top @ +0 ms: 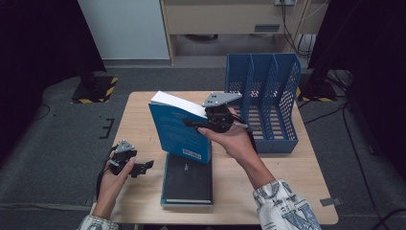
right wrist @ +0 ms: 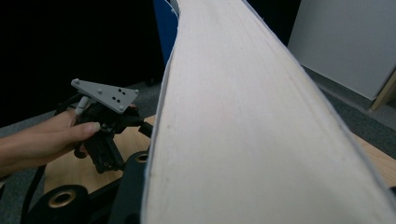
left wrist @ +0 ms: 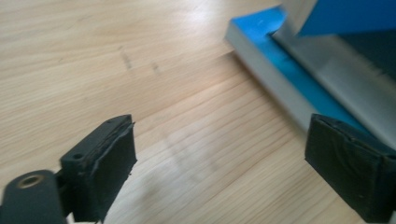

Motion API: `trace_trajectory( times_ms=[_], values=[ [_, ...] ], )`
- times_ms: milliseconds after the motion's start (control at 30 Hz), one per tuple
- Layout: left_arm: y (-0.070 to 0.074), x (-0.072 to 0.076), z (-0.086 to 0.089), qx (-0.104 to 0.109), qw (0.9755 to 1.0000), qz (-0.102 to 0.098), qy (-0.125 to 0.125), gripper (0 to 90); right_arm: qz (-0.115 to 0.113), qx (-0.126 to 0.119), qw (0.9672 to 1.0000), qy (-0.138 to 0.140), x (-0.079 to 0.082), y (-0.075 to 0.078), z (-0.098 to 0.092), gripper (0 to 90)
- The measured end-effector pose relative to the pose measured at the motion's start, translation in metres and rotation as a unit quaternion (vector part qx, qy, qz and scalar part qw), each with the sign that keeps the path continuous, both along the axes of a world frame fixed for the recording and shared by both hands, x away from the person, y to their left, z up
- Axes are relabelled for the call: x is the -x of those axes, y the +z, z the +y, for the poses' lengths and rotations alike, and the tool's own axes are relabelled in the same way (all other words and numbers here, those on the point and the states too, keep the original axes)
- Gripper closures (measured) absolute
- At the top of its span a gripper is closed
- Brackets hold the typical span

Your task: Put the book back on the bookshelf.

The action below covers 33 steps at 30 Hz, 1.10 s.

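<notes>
Blue-covered and thick, a hardback book with a white page block [top: 179, 132] is held tilted above the pale wooden table [top: 287, 191] by the right gripper [top: 206, 123], whose black jaws are clamped on the book's fore edge near its upper corner. In the right gripper view the cream page edge [right wrist: 243, 121] runs up from between the jaws, one of which is seen pressed against the book's left side at the bottom of that picture. The lower corner of the held book hangs just over a second, dark-covered book [top: 187, 179] that lies flat on the table near the front edge; whether the two touch cannot be told. Beneath this dark book a thin blue cover edge is seen in the left gripper view [left wrist: 261, 56]. The left gripper [top: 143, 166] is held low at the table's left edge, just beside the flat book, with its jaws spread wide apart and nothing between them; bare wood is seen between its two black pads [left wrist: 105, 163]. No earlier moment is shown for comparison. A blue perforated plastic file rack with three slots [top: 265, 96] stands at the far right of the table, behind the right hand [top: 234, 139], well apart from the left gripper.
</notes>
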<state>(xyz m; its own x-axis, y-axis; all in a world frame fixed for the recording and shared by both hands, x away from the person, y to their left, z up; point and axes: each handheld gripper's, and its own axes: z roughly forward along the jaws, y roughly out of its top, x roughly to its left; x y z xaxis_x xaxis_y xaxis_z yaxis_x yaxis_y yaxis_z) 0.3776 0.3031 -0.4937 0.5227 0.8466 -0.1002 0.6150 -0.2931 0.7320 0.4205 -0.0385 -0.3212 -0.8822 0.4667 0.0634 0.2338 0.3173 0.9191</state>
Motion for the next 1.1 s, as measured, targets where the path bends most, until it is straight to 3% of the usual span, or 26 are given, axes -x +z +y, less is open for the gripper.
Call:
trace_trajectory(
  times_ms=[133,333,667,867,1100],
  values=[
    [-0.003,-0.001,0.006,0.010,0.9998,0.005,0.018,5.9,0.001,0.000,1.0000,-0.001,0.000,0.000,0.000,60.4],
    [-0.009,-0.002,0.009,0.007,0.9994,0.017,0.028,5.9,0.009,-0.001,0.9998,-0.018,-0.001,0.000,0.001,60.5],
    [-0.015,-0.004,0.012,-0.002,0.9988,0.025,0.042,6.3,0.057,0.004,0.9956,-0.075,-0.012,0.013,0.009,61.0],
    [-0.017,-0.005,0.010,-0.009,0.9990,0.027,0.036,6.3,0.051,0.024,0.9941,-0.092,-0.014,0.025,0.010,61.2],
    [-0.020,-0.006,0.009,-0.018,0.9986,0.033,0.038,6.4,0.045,0.031,0.9906,-0.126,-0.010,0.042,-0.014,61.2]
  ],
)
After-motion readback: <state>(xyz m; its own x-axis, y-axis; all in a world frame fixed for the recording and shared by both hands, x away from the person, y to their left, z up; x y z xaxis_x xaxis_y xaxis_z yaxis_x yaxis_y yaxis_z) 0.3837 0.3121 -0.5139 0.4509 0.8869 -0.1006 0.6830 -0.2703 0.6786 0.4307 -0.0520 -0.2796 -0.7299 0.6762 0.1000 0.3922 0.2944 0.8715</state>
